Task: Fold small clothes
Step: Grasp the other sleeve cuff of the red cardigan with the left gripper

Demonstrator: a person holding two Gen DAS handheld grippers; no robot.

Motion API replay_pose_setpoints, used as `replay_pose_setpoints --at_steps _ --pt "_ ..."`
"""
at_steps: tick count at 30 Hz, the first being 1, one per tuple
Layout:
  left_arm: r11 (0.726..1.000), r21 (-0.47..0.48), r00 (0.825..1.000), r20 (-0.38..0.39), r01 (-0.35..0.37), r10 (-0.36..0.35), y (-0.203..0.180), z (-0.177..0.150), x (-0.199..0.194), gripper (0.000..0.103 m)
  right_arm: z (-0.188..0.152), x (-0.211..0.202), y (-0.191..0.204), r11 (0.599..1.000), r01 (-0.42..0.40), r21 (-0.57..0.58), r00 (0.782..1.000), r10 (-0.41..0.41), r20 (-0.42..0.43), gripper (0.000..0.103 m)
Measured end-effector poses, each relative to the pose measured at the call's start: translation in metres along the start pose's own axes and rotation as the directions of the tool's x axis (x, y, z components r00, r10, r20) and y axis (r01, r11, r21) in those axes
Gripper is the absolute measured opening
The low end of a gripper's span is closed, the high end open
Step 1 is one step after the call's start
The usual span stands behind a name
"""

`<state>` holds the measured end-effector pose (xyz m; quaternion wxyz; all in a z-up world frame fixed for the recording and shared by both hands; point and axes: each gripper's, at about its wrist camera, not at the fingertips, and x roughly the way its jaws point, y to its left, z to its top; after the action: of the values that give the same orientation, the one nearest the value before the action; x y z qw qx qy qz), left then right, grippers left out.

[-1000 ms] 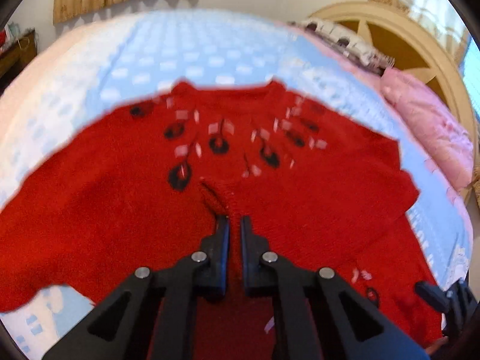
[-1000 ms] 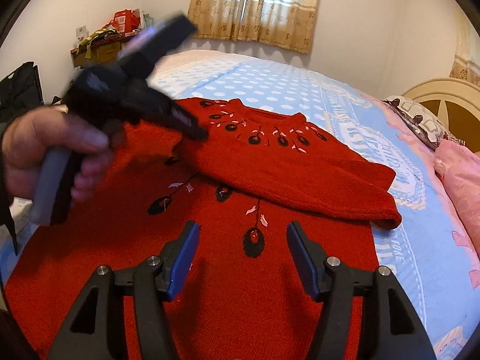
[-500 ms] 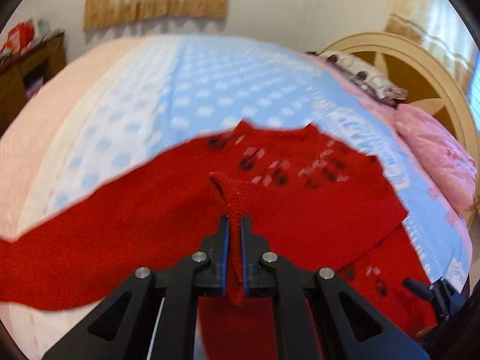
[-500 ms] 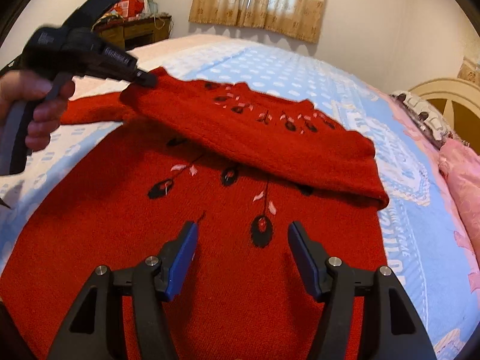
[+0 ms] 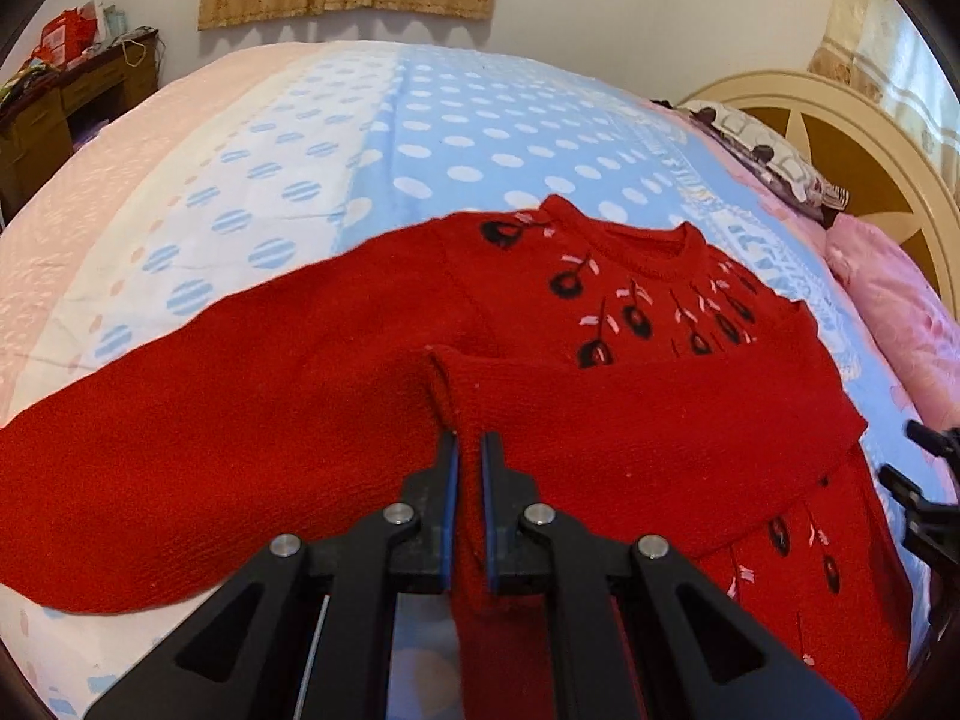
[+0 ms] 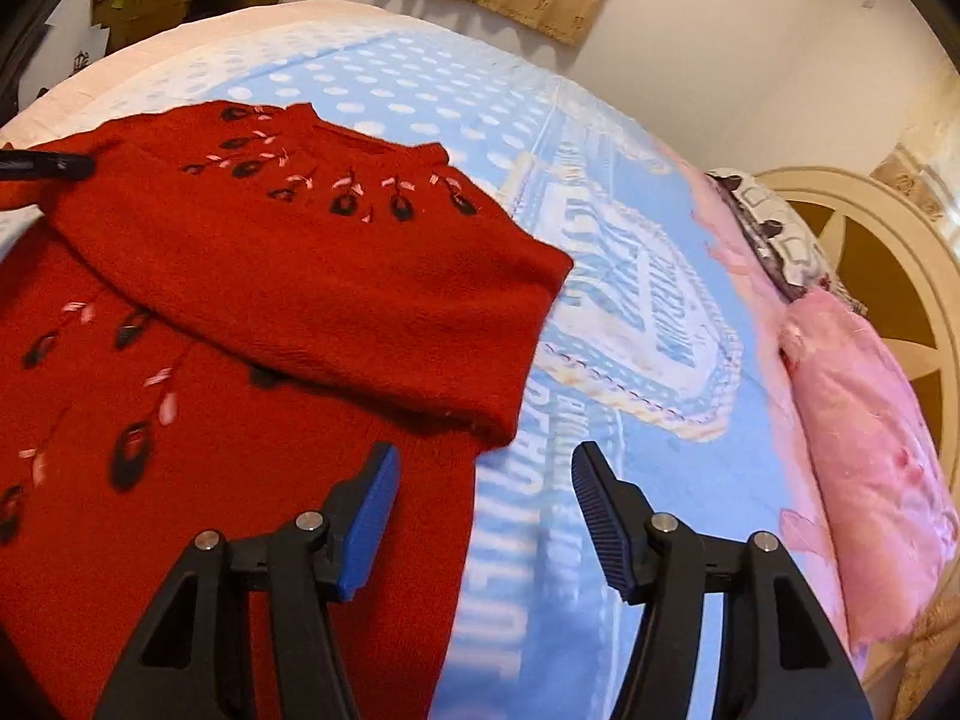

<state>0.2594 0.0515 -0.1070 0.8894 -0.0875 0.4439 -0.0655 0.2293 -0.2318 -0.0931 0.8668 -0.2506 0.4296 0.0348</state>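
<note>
A red knit sweater (image 5: 630, 420) with black and pink flower marks lies on the bed, its right sleeve folded across the chest. My left gripper (image 5: 470, 450) is shut on the cuff (image 5: 447, 384) of that folded sleeve and holds it above the body. The other sleeve (image 5: 198, 420) stretches out to the left. In the right wrist view the sweater (image 6: 252, 312) fills the left half. My right gripper (image 6: 483, 468) is open and empty above the sweater's right edge, near the fold of the sleeve (image 6: 510, 360).
The bed has a blue spotted sheet (image 5: 480, 138) with a pink strip at the left. Pink pillows (image 6: 870, 420) and a cream headboard (image 6: 888, 228) stand at the right. A wooden desk (image 5: 66, 96) with clutter stands at the far left by the curtained window.
My left gripper has carried the cuff leftward across the sweater, so the sleeve lies over the chest. My right gripper has shifted right, to the sweater's right edge.
</note>
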Motion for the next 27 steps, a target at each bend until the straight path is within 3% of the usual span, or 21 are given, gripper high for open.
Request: replay_pose_setpoints --at_steps 6,8,9,12,15,18,20,22,24,27 --pt "1.0 -0.008 1.0 0.019 0.016 -0.016 0.008 -0.002 -0.013 0.007 0.009 0.015 0.006 0.999 0.025 -0.038 1.0 -0.025 0.014 0.059" --pt "1.0 -0.003 1.0 -0.007 0.014 -0.014 0.007 -0.004 -0.004 0.007 0.007 0.023 0.008 0.998 0.033 -0.052 0.999 -0.033 -0.014 0.03" --pt "1.0 0.002 1.0 -0.015 0.003 -0.003 0.006 -0.005 0.0 0.008 0.003 0.026 0.01 0.997 0.05 -0.065 0.998 -0.052 -0.029 0.023" --pt "1.0 -0.008 0.999 -0.029 -0.029 0.029 0.008 -0.013 0.009 0.015 -0.012 0.021 0.011 0.997 0.027 -0.071 0.998 -0.031 -0.058 0.023" --pt "0.999 0.017 0.999 -0.005 -0.05 0.05 0.007 -0.018 0.002 0.017 -0.02 0.007 0.01 0.997 0.005 -0.077 0.997 -0.011 -0.073 0.023" --pt "0.997 0.039 0.998 0.02 -0.063 0.062 0.008 -0.023 -0.008 0.026 -0.021 -0.011 0.01 0.997 -0.022 -0.078 0.993 0.013 -0.119 0.024" --pt "0.994 0.046 0.995 0.04 -0.094 0.092 0.011 -0.027 -0.014 0.046 -0.014 -0.022 0.013 0.998 -0.033 -0.057 0.992 0.026 -0.122 0.029" --pt "0.995 0.049 0.994 0.057 -0.093 0.09 0.011 -0.029 -0.018 0.052 -0.002 -0.031 0.02 0.998 -0.049 -0.039 0.995 0.046 -0.089 0.054" --pt "0.992 0.057 0.993 0.05 -0.109 0.106 0.01 -0.03 -0.015 0.055 0.015 -0.031 0.029 0.998 -0.057 -0.026 0.998 0.056 -0.027 0.057" --pt "0.994 0.028 0.994 0.051 -0.102 0.101 0.011 -0.031 -0.019 0.055 0.029 -0.001 0.033 0.998 -0.054 0.015 0.998 0.055 -0.033 0.057"
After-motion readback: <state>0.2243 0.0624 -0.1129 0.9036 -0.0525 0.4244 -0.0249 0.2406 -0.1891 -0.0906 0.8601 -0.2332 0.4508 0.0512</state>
